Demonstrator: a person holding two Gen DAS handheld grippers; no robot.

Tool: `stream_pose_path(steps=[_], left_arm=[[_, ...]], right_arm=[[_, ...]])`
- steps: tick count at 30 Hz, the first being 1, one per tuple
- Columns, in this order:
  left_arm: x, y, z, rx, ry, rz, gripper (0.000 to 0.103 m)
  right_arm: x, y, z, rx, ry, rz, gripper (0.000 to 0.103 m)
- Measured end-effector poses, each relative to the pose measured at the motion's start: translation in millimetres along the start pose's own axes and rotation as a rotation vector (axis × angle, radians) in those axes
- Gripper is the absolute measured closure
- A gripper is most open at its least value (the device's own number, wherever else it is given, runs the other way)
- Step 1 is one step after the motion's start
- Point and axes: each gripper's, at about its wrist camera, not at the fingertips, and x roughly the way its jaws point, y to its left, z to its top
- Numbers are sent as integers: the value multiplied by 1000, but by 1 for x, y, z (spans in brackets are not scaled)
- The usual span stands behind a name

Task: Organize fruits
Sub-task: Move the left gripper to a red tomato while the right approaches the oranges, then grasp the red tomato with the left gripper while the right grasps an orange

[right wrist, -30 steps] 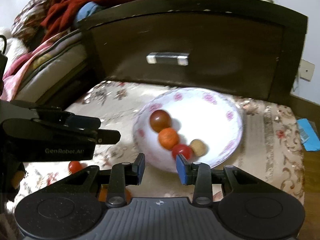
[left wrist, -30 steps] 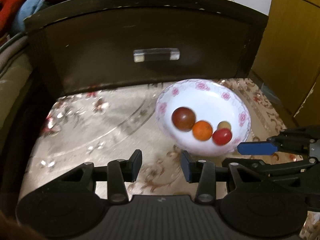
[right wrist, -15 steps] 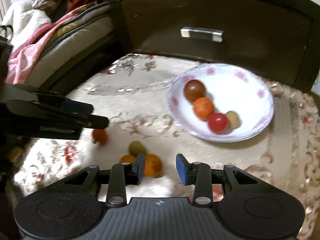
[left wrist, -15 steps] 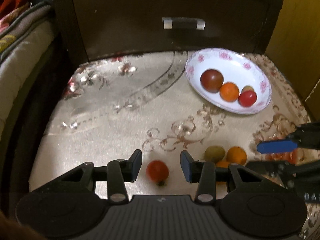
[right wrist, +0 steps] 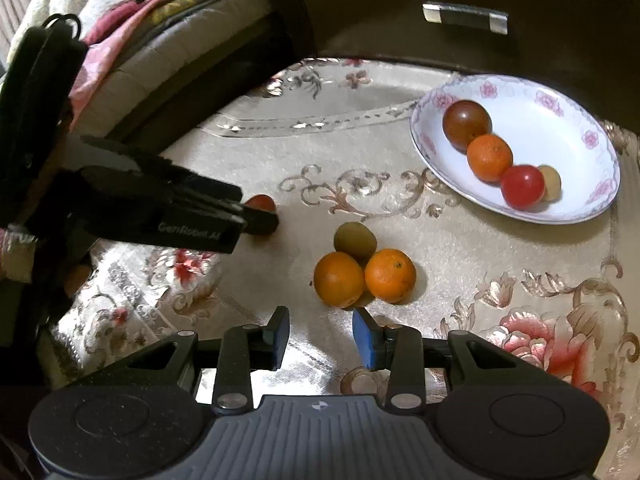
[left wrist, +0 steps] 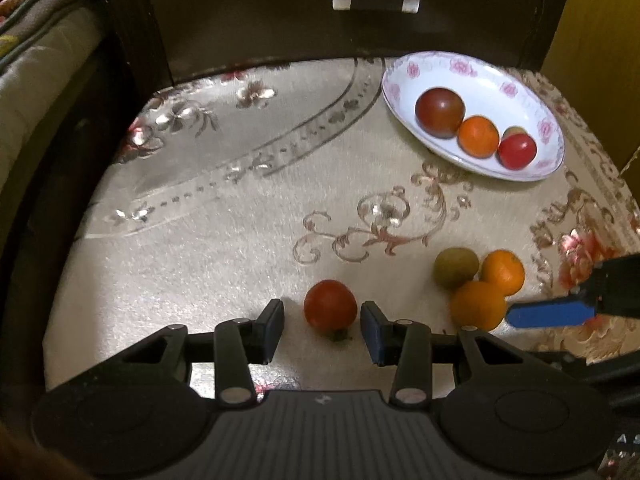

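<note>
Tongs have pulled back from the bowl (left wrist: 554, 160) at upper right. Left gripper (left wrist: 322, 326), jaws apart, now brackets a tomato (left wrist: 330, 305) at bottom centre; right gripper (right wrist: 320, 336), also apart, faces the oranges (right wrist: 338, 279), likely next.

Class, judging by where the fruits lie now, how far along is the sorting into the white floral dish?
Done: four fruits lie in the white floral dish. In hand: the open left claw straddles a red tomato on the cloth, not yet gripped. Left: a green-brown fruit and two oranges are clustered ahead of the open, empty right claw.
</note>
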Motion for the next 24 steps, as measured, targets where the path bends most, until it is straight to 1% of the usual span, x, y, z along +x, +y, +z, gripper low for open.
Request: stream_pose_path(steps=[9, 14, 18, 24], left_arm=[[1, -4, 1, 14, -18, 10, 53], [1, -6, 1, 14, -22, 1, 58], [-1, -11, 1, 37, -29, -2, 59], [-7, -10, -1, 33, -32, -10, 63]], right_arm=[[12, 1, 4, -6, -32, -21, 72], [15, 3, 7, -29, -47, -36, 72], [18, 3, 9, -40, -56, -42, 75], [12, 3, 6, -42, -39, -43, 76]])
